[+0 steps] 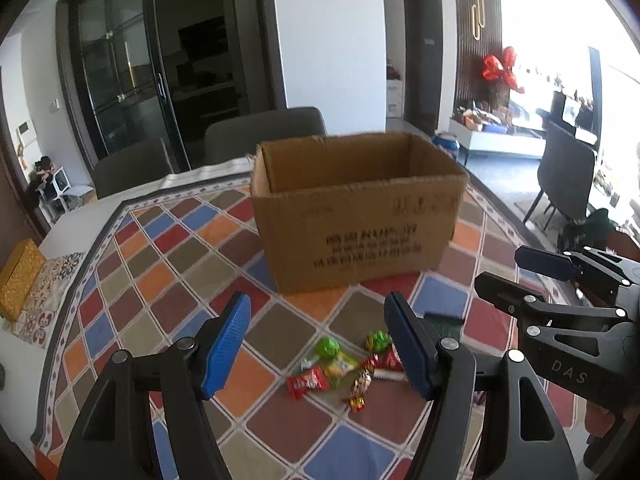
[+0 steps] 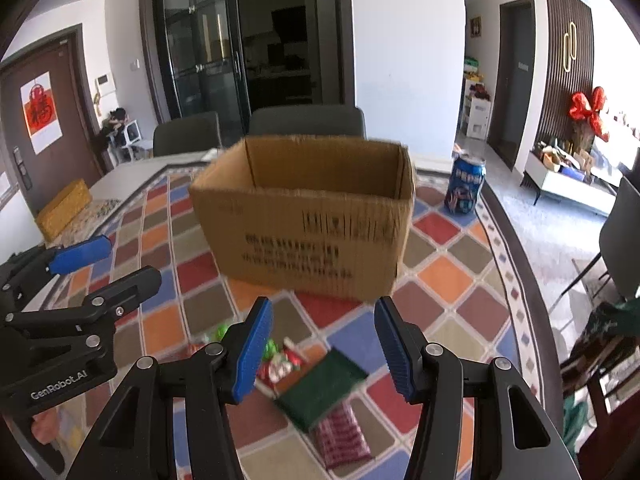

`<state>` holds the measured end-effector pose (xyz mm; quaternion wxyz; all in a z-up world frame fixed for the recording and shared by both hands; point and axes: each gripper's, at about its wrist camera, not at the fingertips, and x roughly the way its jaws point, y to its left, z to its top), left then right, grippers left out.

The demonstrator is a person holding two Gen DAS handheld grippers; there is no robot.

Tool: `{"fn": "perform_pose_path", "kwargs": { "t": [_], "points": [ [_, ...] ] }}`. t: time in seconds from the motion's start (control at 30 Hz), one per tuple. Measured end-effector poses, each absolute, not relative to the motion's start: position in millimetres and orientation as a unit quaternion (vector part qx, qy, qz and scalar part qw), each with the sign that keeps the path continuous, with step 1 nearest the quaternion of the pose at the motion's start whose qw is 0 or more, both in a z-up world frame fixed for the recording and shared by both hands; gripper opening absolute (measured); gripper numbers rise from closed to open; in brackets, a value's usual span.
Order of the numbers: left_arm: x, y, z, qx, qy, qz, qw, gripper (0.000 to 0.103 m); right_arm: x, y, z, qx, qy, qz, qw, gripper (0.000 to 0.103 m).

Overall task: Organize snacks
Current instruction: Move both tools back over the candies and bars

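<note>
An open cardboard box [image 1: 356, 208] stands on the checkered tablecloth; it also shows in the right wrist view [image 2: 308, 216]. A small pile of wrapped candies [image 1: 344, 368] lies in front of it, red, green and yellow. My left gripper [image 1: 320, 346] is open and empty, hovering above the candies. My right gripper [image 2: 322, 350] is open and empty above a dark green packet [image 2: 320, 388] and a red checked packet [image 2: 344, 436]. Candies [image 2: 280, 364] lie left of the green packet. The right gripper also shows in the left wrist view [image 1: 520, 276].
A blue Pepsi can [image 2: 466, 188] stands on the table right of the box. A yellow box [image 1: 18, 280] sits at the table's left edge. Grey chairs [image 1: 264, 132] stand behind the table, another [image 1: 568, 176] to the right.
</note>
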<state>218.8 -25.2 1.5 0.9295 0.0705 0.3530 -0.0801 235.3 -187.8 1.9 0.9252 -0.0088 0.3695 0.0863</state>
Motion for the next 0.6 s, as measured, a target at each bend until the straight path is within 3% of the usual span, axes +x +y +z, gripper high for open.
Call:
{"fn": "perform_pose_path", "kwargs": {
  "t": [0.6],
  "points": [
    [200,-35,-78,0.076,0.443,-0.107,0.887,0.068,203,-191,-81,-0.019,0.491,0.096,0.866,0.054]
  ]
}}
